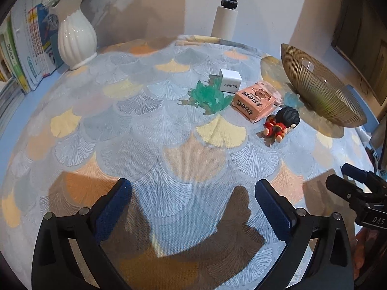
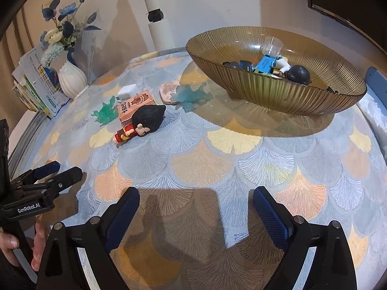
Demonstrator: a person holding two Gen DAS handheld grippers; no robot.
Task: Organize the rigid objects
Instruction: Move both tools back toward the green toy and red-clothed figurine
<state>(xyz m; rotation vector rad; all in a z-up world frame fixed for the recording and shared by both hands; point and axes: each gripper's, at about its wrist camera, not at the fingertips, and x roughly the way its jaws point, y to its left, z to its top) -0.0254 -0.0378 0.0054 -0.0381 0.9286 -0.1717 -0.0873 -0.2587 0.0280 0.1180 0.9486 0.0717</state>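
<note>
On the patterned tablecloth lie a red-and-black figurine [image 1: 281, 123] [image 2: 142, 125], a pink box [image 1: 254, 102] [image 2: 131, 107], a white charger [image 1: 229, 80] [image 2: 127, 91], a green translucent toy [image 1: 208, 96] [image 2: 106, 113] and a blue translucent toy [image 2: 192, 95] beside a pink disc [image 2: 168, 91]. An amber ribbed bowl [image 1: 324, 89] [image 2: 266, 91] holds several small items, among them a blue box and a black-headed figure [image 2: 298, 73]. My left gripper [image 1: 193, 193] hovers open over bare cloth, well short of the objects. My right gripper [image 2: 196, 200] is open too, nothing between its fingers.
A white vase [image 1: 76, 41] [image 2: 72, 79] with flowers and a row of books [image 1: 26, 55] stand at the back left. A white pole [image 1: 228, 7] rises behind the table. A hand [image 2: 14, 249] holds the left gripper's handle at the near left edge.
</note>
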